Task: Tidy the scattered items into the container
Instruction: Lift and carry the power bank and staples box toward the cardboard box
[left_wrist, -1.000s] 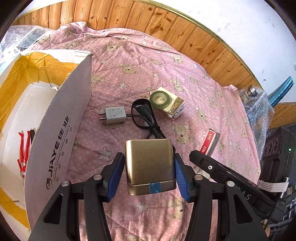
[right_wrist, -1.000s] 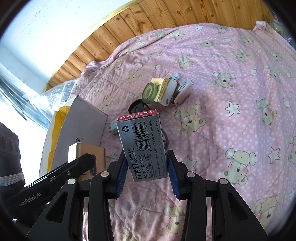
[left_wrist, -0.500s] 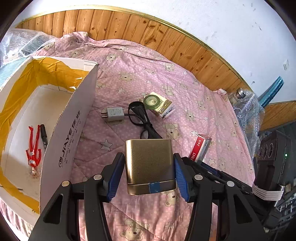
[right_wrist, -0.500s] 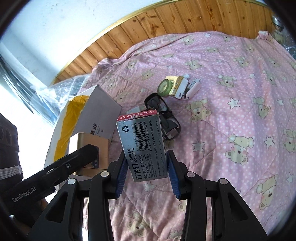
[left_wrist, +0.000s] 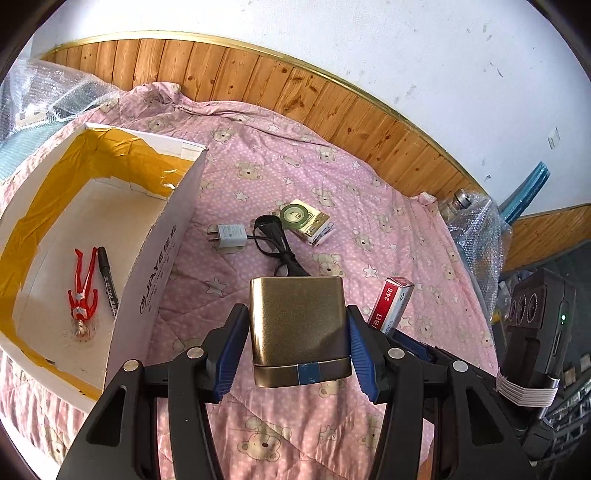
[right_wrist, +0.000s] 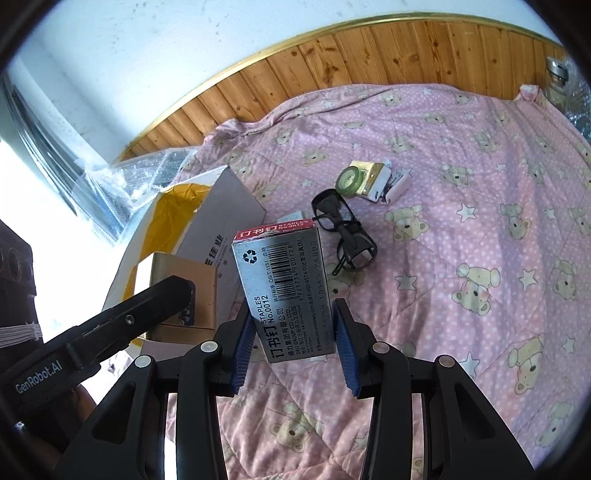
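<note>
Left wrist: left gripper (left_wrist: 297, 345) clamped gold tin (left_wrist: 298, 325) above quilt (left_wrist: 388, 229), beside box (left_wrist: 159, 254) | right gripper (right_wrist: 293, 341) clamped staples (right_wrist: 286, 288) | box held figure (left_wrist: 82, 291), pen (left_wrist: 108, 280) | charger (left_wrist: 231, 236), glasses (left_wrist: 277, 240), tape (left_wrist: 293, 215) mid-quilt.

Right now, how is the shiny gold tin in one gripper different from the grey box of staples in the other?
The smooth gold metal tin is plain, with only a blue tape strip; the grey cardboard staples box carries a barcode and printing. The tin looks squarish with rounded corners; the box is longer and narrower, with a red end. The left gripper holds the tin, the right gripper the box. Both are lifted off the pink bear blanket.
</note>
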